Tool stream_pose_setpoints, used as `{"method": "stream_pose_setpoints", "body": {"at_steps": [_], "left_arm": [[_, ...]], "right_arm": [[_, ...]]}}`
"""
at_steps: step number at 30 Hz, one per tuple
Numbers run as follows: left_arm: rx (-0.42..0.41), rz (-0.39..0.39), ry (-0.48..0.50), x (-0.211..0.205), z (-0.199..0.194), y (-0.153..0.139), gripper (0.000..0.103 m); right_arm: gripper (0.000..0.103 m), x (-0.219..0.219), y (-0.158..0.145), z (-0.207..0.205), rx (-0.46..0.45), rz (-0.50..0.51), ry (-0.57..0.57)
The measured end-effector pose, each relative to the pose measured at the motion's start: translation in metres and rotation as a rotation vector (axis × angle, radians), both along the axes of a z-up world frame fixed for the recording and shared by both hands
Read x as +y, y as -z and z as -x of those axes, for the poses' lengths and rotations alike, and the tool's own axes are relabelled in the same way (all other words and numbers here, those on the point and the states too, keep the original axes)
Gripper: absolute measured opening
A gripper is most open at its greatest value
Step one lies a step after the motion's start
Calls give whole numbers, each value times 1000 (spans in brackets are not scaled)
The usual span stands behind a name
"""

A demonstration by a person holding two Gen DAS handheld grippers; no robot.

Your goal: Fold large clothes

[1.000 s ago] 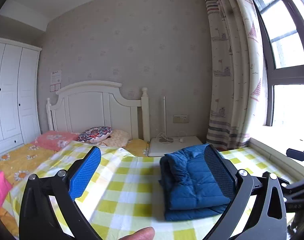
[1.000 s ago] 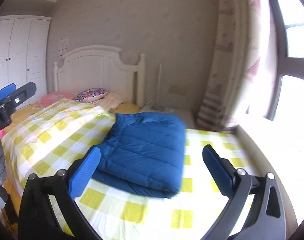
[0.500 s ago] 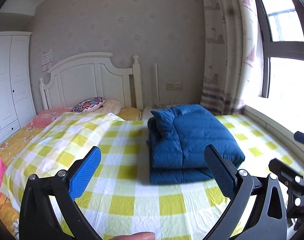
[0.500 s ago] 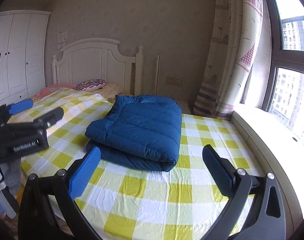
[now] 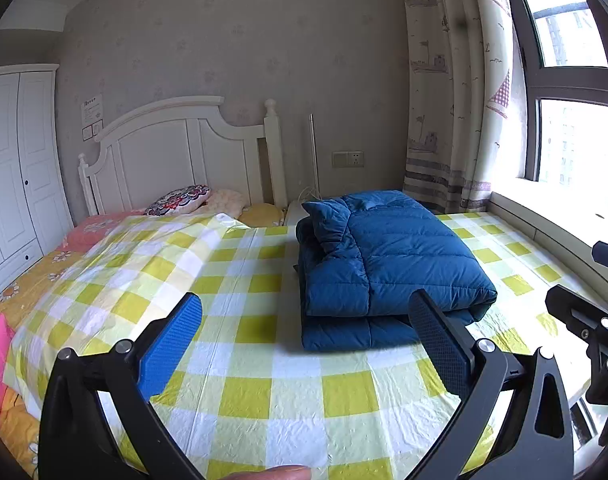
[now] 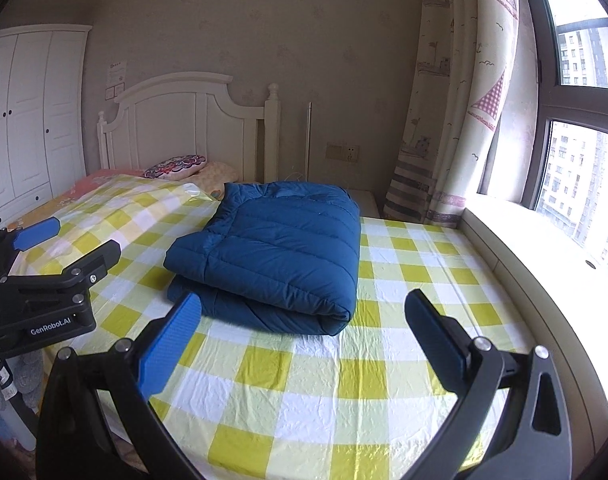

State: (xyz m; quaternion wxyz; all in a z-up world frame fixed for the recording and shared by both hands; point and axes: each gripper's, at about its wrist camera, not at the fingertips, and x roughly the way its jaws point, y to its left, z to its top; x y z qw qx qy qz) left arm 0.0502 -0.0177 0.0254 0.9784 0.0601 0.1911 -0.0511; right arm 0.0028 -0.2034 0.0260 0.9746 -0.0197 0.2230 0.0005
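Left-wrist and right-wrist fisheye views of a bedroom. A blue quilted jacket (image 5: 388,264) (image 6: 271,256), folded into a thick rectangular bundle of several layers, lies on a yellow-and-white checked sheet (image 5: 263,364) (image 6: 312,376) spread over the bed. In the left-wrist view a collar or hood portion, which of the two cannot be told at this resolution, is tucked at the bundle's far left corner. The left gripper (image 5: 304,344) (image 6: 63,240) hovers above the sheet on the near side of the jacket, its jaws spread wide and holding nothing; its right finger overlaps the bundle's near edge in the picture without visible contact. The right gripper (image 6: 301,334) is likewise spread wide and empty, above the sheet and near the jacket's folded front edge; part of its frame appears at the right margin of the left-wrist view. Behind the jacket stand a white headboard (image 5: 183,152) (image 6: 191,128) and a patterned pillow (image 5: 179,200) (image 6: 175,165). A white wardrobe (image 5: 15,168) (image 6: 27,120) occupies the left wall; a printed curtain (image 5: 452,92) (image 6: 456,100) hangs beside the window (image 5: 576,136) (image 6: 584,120) on the right.
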Motion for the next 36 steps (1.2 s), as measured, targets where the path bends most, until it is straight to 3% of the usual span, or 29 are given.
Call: {"method": "stream_pose_setpoints", "body": {"at_steps": [36], "left_arm": [[10,0,-7,4,0,4,99]], "right_arm": [[101,-4,5,-1,18,-21,-11]]}}
